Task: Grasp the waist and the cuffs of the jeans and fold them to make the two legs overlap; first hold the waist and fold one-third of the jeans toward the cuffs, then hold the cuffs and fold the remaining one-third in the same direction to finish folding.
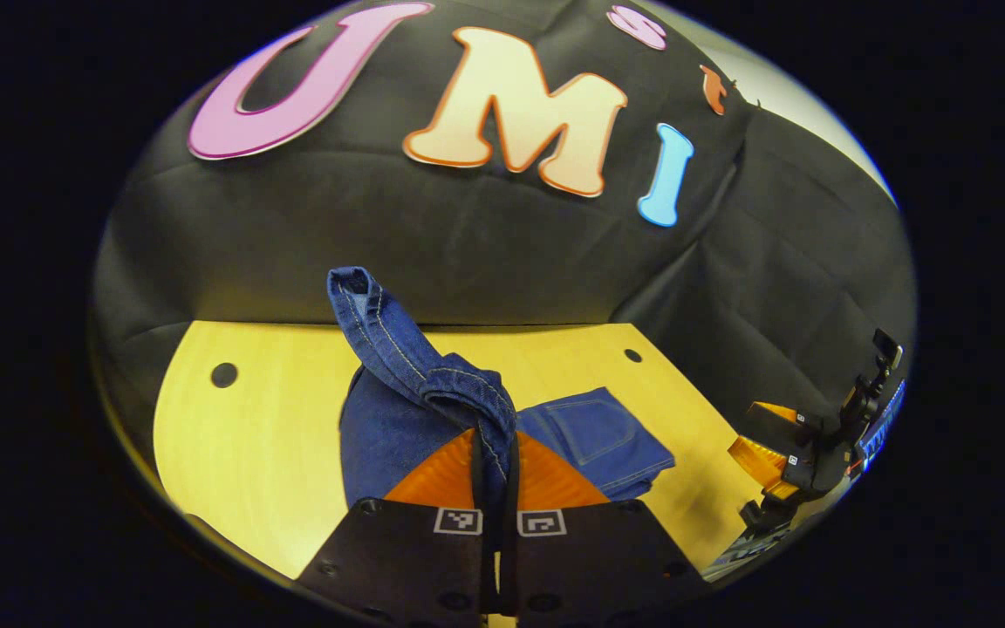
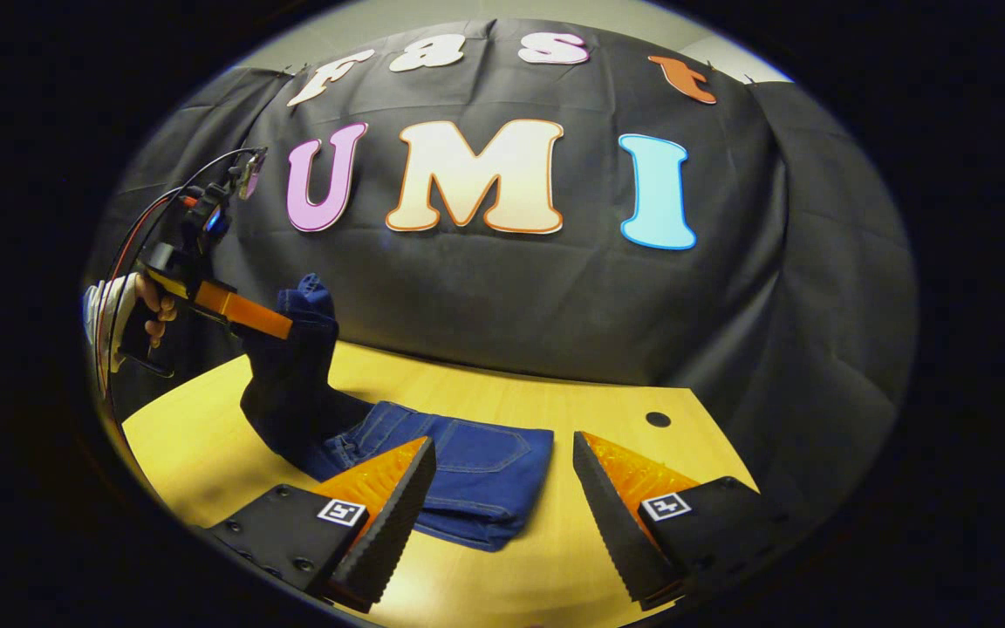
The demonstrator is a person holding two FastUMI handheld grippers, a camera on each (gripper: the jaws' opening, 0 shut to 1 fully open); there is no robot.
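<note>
Dark blue jeans (image 2: 468,475) lie partly folded on the yellow table (image 2: 607,410), the back pocket facing up. In the left gripper view my left gripper (image 1: 495,471) is shut on the cuff end of the jeans (image 1: 433,366), which rises above the fingers with its hem curling up. The right gripper view shows that same gripper (image 2: 280,324) at the far left, held in a hand (image 2: 153,314), lifting the cuffs well above the table. My right gripper (image 2: 502,488) stands open just in front of the folded waist part, nothing between its fingers. It also appears at the right edge of the left gripper view (image 1: 782,462).
The table has round holes near its corners (image 1: 223,375) (image 2: 658,419). Black cloth (image 2: 555,296) hangs close behind the table's far edge. Cables (image 2: 145,227) trail from the left gripper.
</note>
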